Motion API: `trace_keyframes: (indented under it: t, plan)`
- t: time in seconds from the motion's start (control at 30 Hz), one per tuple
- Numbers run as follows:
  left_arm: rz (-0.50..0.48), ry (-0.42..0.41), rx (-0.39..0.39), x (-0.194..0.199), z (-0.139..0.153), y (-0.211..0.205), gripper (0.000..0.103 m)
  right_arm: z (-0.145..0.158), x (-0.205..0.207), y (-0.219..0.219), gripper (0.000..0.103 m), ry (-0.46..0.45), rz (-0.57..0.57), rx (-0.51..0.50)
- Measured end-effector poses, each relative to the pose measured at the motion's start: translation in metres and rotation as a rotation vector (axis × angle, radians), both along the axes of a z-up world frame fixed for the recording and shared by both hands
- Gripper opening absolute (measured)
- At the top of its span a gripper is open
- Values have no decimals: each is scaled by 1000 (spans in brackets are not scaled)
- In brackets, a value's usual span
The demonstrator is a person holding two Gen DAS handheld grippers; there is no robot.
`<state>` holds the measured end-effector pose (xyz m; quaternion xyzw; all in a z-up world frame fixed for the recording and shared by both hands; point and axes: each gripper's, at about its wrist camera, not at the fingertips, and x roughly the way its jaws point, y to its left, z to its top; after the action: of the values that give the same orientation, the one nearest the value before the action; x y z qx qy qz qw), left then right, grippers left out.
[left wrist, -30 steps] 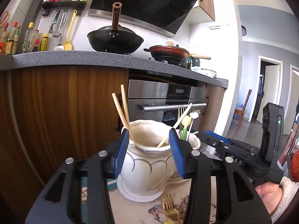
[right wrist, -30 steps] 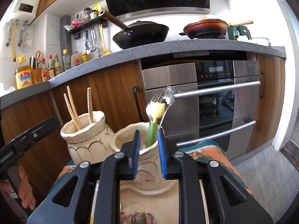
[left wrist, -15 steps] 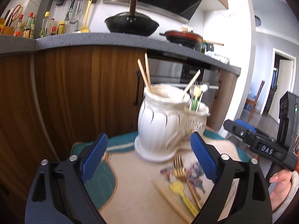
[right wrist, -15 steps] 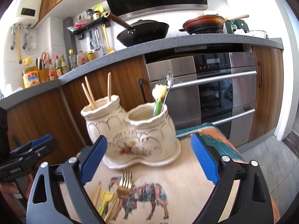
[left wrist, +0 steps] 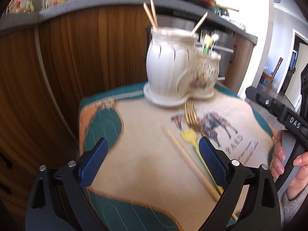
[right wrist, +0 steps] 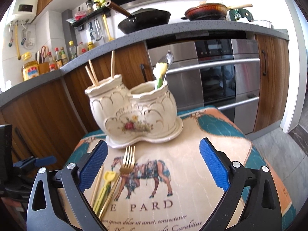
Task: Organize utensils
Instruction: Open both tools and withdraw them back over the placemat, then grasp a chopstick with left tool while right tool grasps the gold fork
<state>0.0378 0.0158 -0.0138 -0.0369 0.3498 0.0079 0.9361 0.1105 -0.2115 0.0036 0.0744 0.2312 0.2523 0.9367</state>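
A cream twin-pot ceramic holder (right wrist: pixel 134 111) stands at the far side of the printed cloth. Its left pot (left wrist: pixel 169 67) holds wooden chopsticks; its right pot holds a yellow-green utensil (right wrist: pixel 160 71) and a silver one. On the cloth in front lie a gold fork (right wrist: pixel 128 159), a yellow utensil (right wrist: pixel 108 177) and loose chopsticks (right wrist: pixel 98 182). My right gripper (right wrist: pixel 154 163) hovers over the cloth, jaws opening wide, nothing between them. My left gripper (left wrist: pixel 153 159) tilts down at the cloth, jaws also opening and empty; the gold fork (left wrist: pixel 190 115) and one chopstick (left wrist: pixel 184 154) lie near its right finger.
The printed cloth (right wrist: pixel 192 202) covers a small stand whose edges drop off on all sides. Wooden cabinets (right wrist: pixel 48 115) and an oven (right wrist: pixel 217 73) stand close behind. A hand (left wrist: pixel 288 165) holds the other tool at the right of the left wrist view.
Both grippers have let go of the holder's pots, opened wide and drawn back. The left one has tipped downward, bringing the loose utensils on the cloth into view.
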Motion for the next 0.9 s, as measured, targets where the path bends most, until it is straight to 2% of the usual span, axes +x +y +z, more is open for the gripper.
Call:
trace_keyframes:
  t: [0.3, 0.47, 0.57, 0.63, 0.77, 0.83, 0.9]
  plan:
    - [-8, 106, -8, 3, -19, -13, 93, -6, 0, -1, 96, 15, 2, -29]
    - [-33, 157, 9, 3, -23, -25, 82, -7, 1, 0, 96, 19, 17, -33]
    - [-48, 179, 18, 3, -26, -34, 72, -6, 0, 1, 96, 11, 22, -35]
    - [-59, 195, 35, 4, -28, -40, 58, -6, -1, 0, 96, 7, 22, -35]
    - [-78, 197, 39, 4, -27, -45, 50, -5, -1, -3, 96, 5, 20, -29]
    - [-82, 203, 44, 4, -27, -45, 38, -4, -1, -3, 96, 5, 19, -28]
    - [-93, 209, 54, 5, -26, -45, 34, -4, -1, -4, 96, 6, 20, -27]
